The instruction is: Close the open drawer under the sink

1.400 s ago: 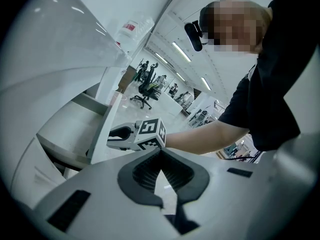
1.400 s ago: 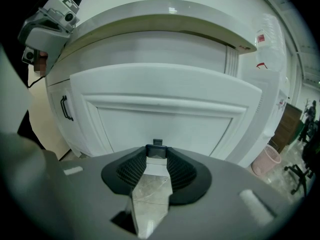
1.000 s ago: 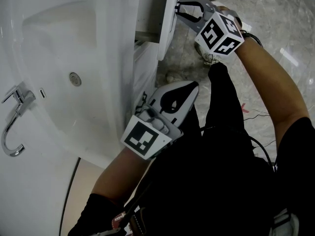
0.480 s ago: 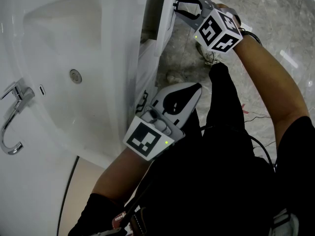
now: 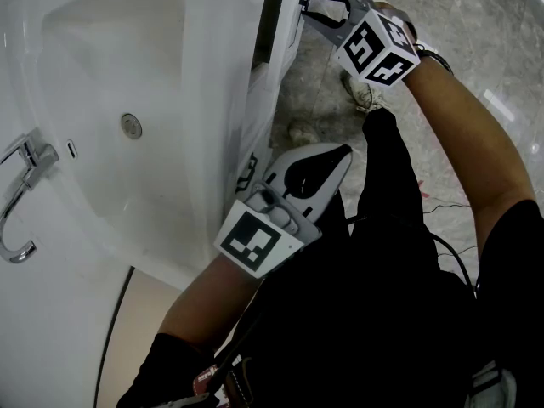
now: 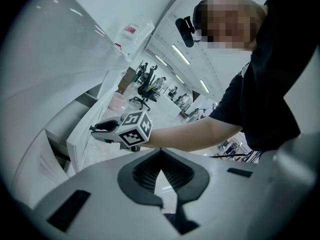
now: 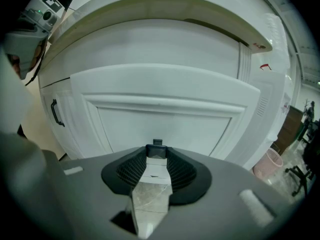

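The white drawer front (image 5: 287, 36) stands slightly out from the cabinet under the sink (image 5: 93, 49), with a narrow dark gap behind it. My right gripper (image 5: 304, 8) is at the drawer's face, shut on the small dark handle (image 7: 157, 145), which sits between its fingertips in the right gripper view (image 7: 157, 153). The panelled drawer front (image 7: 160, 111) fills that view. My left gripper (image 5: 340, 151) hangs shut near the person's body, holding nothing, its tips together in the left gripper view (image 6: 159, 152). There the right gripper (image 6: 96, 129) shows against the drawer's edge.
The faucet (image 5: 21, 189) and drain (image 5: 130, 126) lie at the left. Marble floor (image 5: 476, 32) spreads to the right of the cabinet. A cabinet door with a black handle (image 7: 55, 113) adjoins the drawer. A pink bin (image 7: 267, 166) stands on the floor beyond.
The gap behind the drawer front has narrowed: the drawer has slid in toward the cabinet, and the right gripper has gone with it. The left gripper has stayed put.
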`<state>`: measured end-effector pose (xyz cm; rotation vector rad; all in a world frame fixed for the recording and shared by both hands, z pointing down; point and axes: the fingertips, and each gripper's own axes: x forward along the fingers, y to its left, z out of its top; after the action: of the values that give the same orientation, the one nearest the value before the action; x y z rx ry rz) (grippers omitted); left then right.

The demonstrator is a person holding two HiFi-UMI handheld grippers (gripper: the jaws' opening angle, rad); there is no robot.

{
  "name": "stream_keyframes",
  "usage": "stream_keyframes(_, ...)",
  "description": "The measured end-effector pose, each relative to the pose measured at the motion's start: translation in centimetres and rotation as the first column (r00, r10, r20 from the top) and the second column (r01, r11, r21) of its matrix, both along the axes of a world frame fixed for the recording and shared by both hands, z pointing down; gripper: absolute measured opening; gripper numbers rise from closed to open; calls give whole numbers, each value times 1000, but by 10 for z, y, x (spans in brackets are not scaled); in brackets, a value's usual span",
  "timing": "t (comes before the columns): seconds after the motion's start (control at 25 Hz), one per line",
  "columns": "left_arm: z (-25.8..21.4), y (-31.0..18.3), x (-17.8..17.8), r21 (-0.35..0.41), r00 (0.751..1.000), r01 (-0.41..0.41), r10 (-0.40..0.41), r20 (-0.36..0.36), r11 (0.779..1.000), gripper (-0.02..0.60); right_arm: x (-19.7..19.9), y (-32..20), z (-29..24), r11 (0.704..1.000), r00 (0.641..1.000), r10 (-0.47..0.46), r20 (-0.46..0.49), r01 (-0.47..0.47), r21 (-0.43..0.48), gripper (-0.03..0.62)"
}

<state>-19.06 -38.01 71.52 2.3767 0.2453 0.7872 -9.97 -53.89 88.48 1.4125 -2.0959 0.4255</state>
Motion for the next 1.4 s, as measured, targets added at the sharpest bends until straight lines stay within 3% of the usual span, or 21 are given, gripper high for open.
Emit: stream_keyframes(1.4,3,-6,-4,-2,1000,-5,5,-11,1000,0,-13,-37,0,1000,1000,-7,7,7,17,123)
